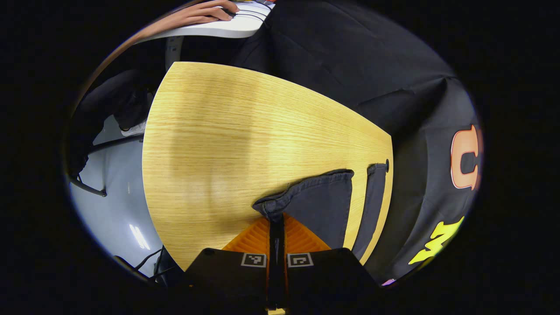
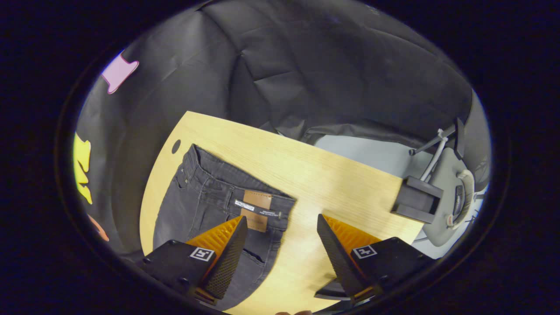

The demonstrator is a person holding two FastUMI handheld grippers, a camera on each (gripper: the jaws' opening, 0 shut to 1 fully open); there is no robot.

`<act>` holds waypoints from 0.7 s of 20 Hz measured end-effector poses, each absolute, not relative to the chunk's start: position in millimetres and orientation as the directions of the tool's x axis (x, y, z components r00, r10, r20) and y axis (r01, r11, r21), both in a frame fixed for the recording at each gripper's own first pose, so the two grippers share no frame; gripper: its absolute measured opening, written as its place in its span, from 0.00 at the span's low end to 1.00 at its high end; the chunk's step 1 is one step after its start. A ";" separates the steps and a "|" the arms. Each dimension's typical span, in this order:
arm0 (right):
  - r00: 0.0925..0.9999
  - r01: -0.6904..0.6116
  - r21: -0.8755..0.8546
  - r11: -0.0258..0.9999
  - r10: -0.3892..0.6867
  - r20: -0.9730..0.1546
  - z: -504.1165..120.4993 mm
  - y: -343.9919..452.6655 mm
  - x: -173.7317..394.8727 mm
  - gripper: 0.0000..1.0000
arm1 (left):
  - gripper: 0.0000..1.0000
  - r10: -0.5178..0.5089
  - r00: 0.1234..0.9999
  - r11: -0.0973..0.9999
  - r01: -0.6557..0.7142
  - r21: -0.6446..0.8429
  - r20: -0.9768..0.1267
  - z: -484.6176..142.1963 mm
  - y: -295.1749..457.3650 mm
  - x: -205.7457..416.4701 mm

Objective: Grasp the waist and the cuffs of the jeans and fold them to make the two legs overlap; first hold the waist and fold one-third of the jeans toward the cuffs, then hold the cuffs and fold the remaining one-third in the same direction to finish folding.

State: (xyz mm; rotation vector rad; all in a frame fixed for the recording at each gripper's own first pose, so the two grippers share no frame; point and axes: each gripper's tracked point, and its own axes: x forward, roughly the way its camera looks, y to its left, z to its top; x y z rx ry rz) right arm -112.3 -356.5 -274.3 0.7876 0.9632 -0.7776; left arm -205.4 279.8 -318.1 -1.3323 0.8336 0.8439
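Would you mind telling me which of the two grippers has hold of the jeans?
The left gripper: its fingers are shut on a cuff of the jeans. The right gripper is open above the waist, gripping nothing.

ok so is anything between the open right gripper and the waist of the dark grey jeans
Nothing visible does. The right gripper hangs open over the dark grey denim jeans at the waist on the light wooden table.
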 end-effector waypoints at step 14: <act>0.232 0.838 0.087 0.539 -0.207 -0.951 -304.3 -346.1 -115.1 0.46 | 0.04 0.038 0.456 0.041 -0.890 -0.455 -0.889 -318.4 279.8 -205.8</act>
